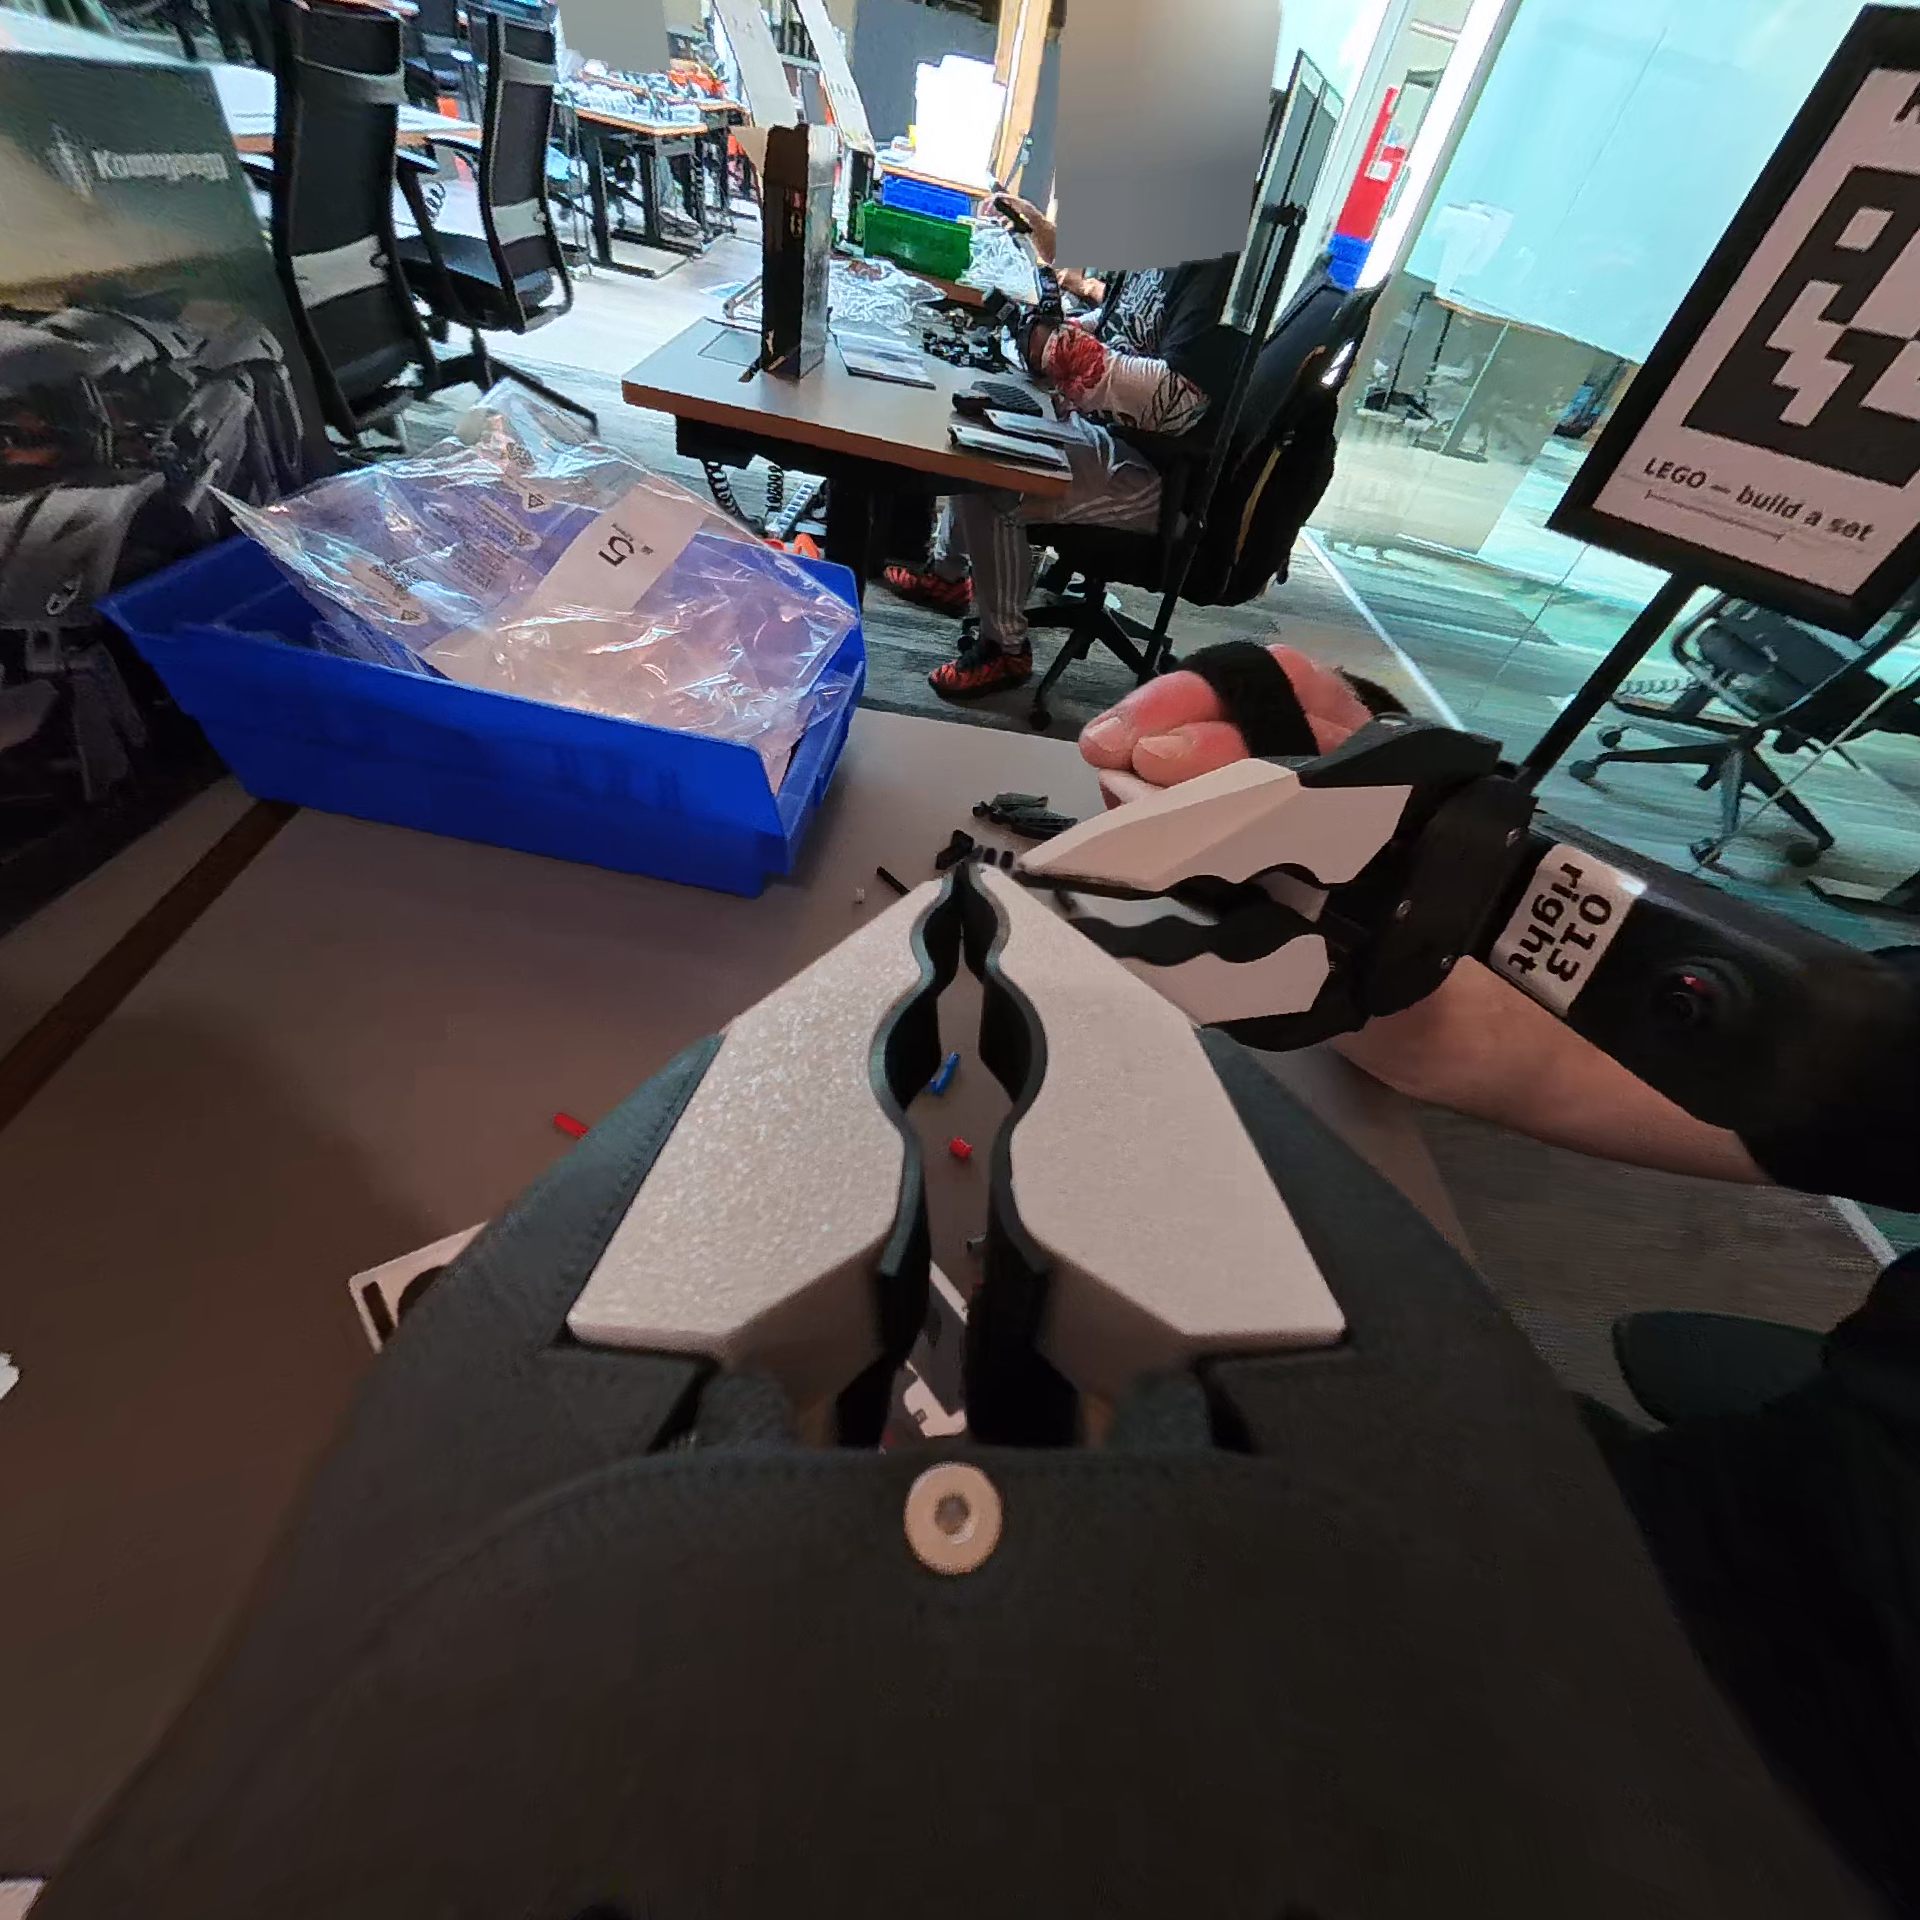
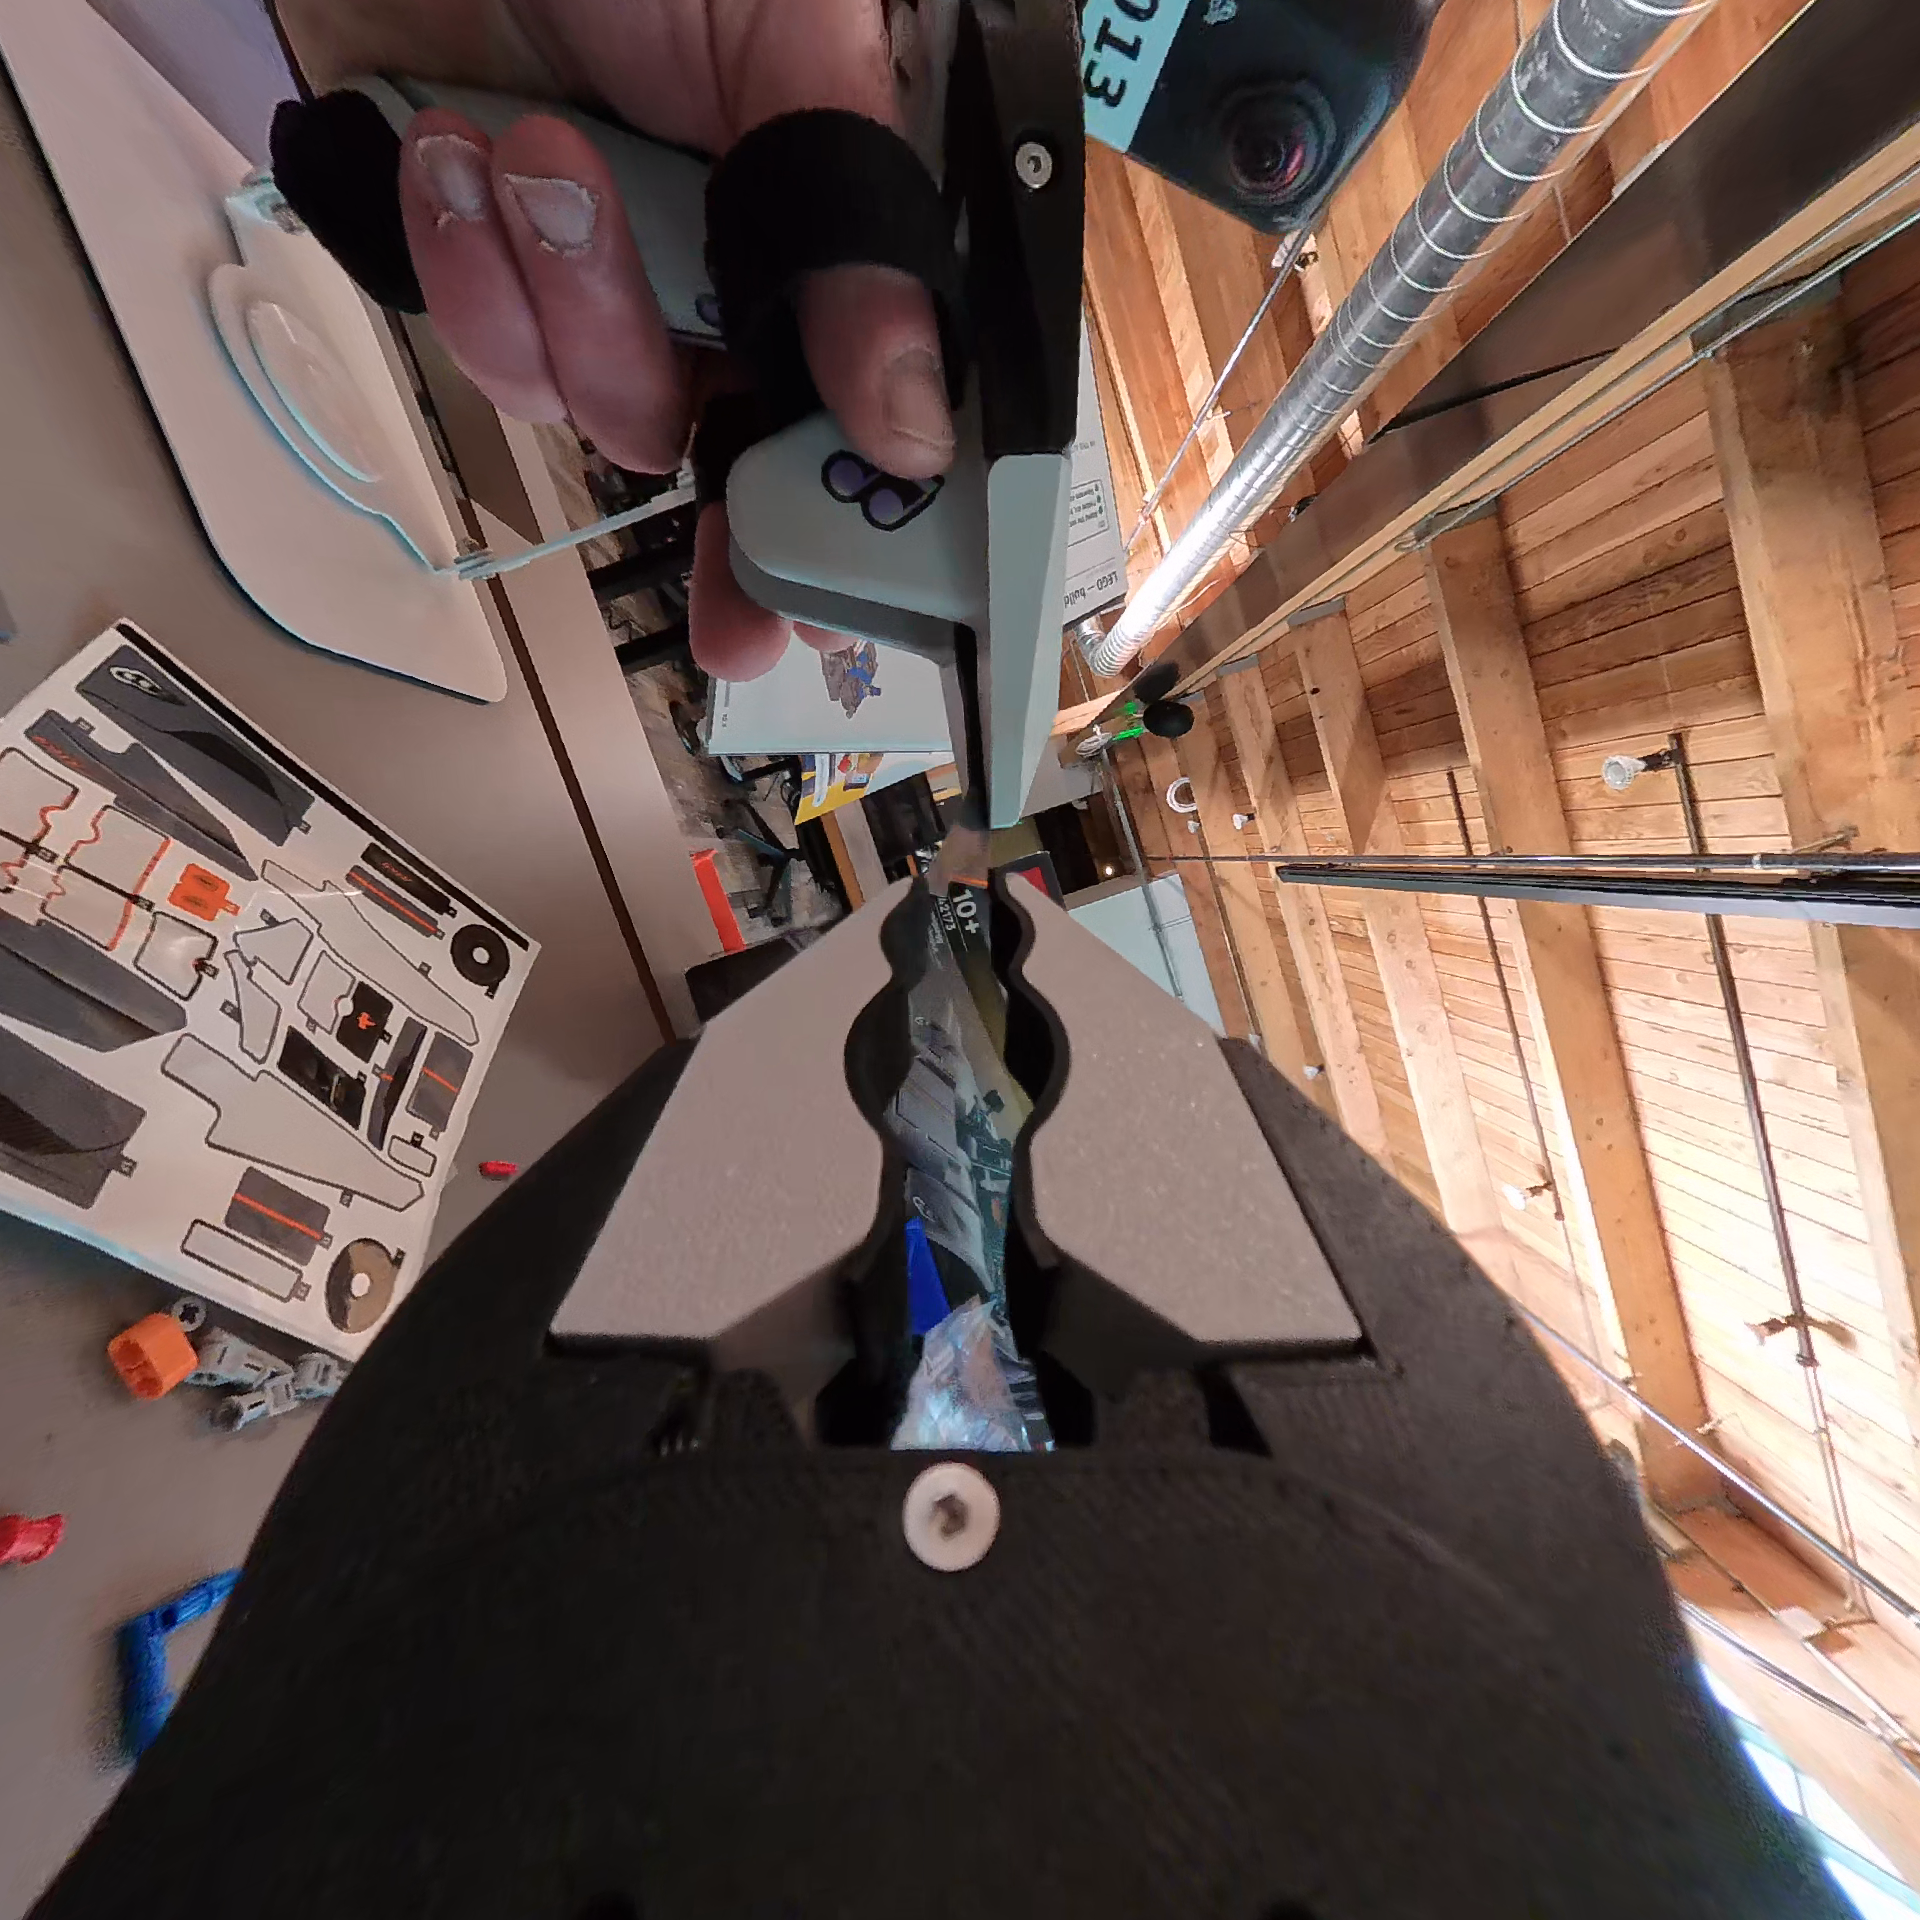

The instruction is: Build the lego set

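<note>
Loose lego bits, a blue pin (image 1: 943,1072) and a red one (image 1: 959,1148), lie on the table (image 1: 364,1039) right under the left gripper (image 1: 964,883), which is clenched, tips nearly touching. The right gripper (image 1: 1023,864) meets that tip from the side, also clenched; can't tell what's pinched between them. Blue bin (image 1: 499,727) with plastic bags sits beyond the pins, sticker sheet (image 2: 208,987) alongside

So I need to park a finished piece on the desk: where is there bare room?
The widest bare stretch is the grey table in front of the blue bin, left of the left gripper. It gets crowded beyond the gripper tips, where small black parts lie, and beside the sticker sheet, among loose pieces.
</note>
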Demonstrator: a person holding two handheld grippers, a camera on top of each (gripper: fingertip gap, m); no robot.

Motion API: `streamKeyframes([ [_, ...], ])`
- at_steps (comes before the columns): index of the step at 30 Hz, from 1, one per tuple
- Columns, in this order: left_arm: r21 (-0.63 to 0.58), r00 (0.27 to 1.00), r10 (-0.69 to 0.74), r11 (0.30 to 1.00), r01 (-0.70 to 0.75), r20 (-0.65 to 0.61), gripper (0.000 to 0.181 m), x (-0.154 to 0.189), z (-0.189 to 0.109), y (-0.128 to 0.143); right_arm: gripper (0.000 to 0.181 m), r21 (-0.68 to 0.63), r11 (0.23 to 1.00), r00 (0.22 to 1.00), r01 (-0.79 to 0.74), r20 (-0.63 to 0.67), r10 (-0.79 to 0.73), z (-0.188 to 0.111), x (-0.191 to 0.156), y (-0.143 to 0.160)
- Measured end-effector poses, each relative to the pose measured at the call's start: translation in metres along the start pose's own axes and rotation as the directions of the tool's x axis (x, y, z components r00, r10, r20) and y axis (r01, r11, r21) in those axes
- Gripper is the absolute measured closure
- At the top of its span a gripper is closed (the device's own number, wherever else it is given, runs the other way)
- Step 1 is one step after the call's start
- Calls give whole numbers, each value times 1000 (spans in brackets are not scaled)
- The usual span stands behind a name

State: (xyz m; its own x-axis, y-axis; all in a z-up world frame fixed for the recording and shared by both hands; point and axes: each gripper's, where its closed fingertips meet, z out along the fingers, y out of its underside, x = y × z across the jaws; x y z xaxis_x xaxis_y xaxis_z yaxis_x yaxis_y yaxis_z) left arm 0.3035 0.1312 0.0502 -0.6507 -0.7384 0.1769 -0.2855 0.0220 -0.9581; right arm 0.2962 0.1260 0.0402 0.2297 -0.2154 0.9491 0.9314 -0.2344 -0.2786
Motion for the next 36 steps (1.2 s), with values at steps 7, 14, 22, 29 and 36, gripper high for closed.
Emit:
streamKeyframes([
  [7,21,999,48,999,-49,20,181,4,-17,-15,136,-78,988,985,-133,103,141,9,-13,17],
  [14,-129,987,159,979,-160,-22,181,26,-10,3,133,-68,899,891,-433,119,438,3,10,46],
  [22,-260,975,176,943,-206,-135,181,47,3,33,152,-117,522,439,-845,405,802,-44,7,36],
  [29,-360,960,193,897,-256,-203,181,60,20,61,162,-240,285,88,-928,602,793,-90,-14,11],
  [36,-407,943,236,857,-316,-236,181,70,30,78,156,-375,315,9,-872,630,776,-90,-42,-7],
])
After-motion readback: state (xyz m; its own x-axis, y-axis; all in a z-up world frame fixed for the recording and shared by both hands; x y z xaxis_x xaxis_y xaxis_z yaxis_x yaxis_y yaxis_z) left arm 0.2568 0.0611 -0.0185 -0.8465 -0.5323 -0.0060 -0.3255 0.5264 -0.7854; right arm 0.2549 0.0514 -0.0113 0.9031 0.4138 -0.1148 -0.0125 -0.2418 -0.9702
